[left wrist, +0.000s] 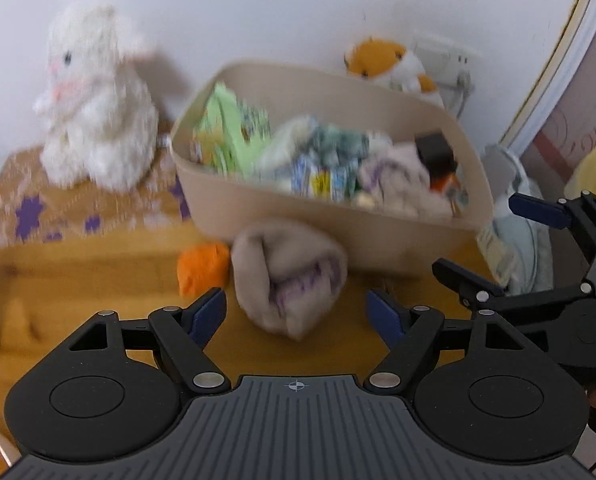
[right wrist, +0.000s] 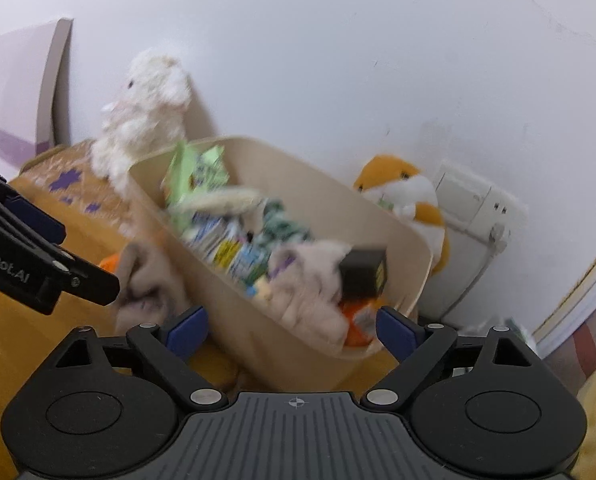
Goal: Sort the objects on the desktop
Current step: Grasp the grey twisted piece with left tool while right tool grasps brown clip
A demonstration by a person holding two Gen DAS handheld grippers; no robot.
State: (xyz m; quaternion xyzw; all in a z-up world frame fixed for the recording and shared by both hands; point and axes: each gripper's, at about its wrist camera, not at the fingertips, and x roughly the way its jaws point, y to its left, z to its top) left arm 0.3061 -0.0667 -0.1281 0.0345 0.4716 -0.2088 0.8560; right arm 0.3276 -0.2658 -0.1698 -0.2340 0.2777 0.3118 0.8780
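A beige bin (left wrist: 258, 208) stands on the wooden desk, holding green packets, a black box and cloth. It also shows in the right wrist view (right wrist: 282, 344). A rolled beige cloth (left wrist: 290, 276) lies on the desk in front of the bin, with an orange item (left wrist: 202, 266) beside it. My left gripper (left wrist: 296, 314) is open and empty, just short of the rolled cloth. My right gripper (right wrist: 292, 330) is open and empty near the bin's near wall; it also shows at the right edge of the left wrist view (left wrist: 494, 236). Both views are blurred.
A white plush rabbit (left wrist: 94, 108) sits on a patterned mat (left wrist: 38, 208) at the back left. An orange and white plush (left wrist: 390, 64) sits behind the bin against the wall, by a wall socket (right wrist: 474, 200). Pale fabric (left wrist: 514, 236) lies right of the bin.
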